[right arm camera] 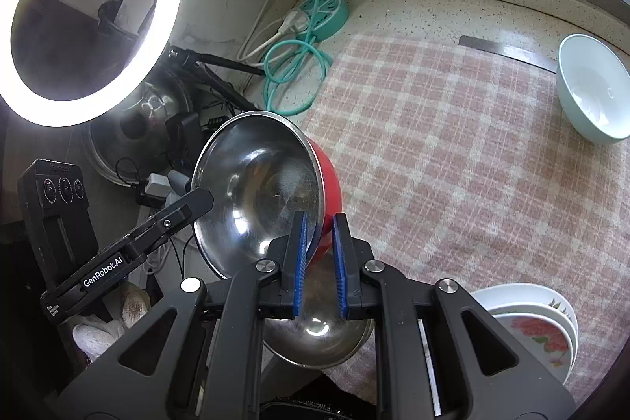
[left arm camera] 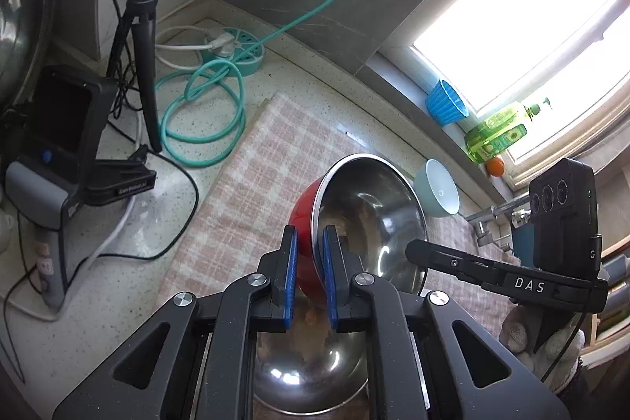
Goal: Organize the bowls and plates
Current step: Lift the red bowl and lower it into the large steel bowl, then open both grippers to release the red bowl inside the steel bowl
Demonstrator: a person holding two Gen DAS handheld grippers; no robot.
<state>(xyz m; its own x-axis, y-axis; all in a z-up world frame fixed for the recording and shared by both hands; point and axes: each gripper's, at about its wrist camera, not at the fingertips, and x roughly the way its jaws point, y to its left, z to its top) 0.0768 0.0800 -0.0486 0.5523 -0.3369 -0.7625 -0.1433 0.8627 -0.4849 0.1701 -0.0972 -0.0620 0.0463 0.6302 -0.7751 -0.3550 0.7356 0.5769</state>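
The bowl (left arm camera: 368, 219) held tilted is red outside and bare shiny steel inside. A second steel bowl (right arm camera: 315, 337) below it is plain silver. The fingers (left arm camera: 290, 278) carry blue pads on black frames. The cloth (right arm camera: 453, 152) on the bench (left arm camera: 130, 302) is a pink and cream check; the bench itself is pale speckled stone. Further off, a bowl (right arm camera: 590, 89) is pale green outside, white within. Stacked white bowls (right arm camera: 543, 325) show a red and green print. The coiled hose (left arm camera: 201, 113) is teal, the cup (left arm camera: 447, 103) on the sill blue.

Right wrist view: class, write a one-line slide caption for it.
Both grippers, right and left, hold a tilted red steel-lined bowl over a steel bowl on checked cloth.
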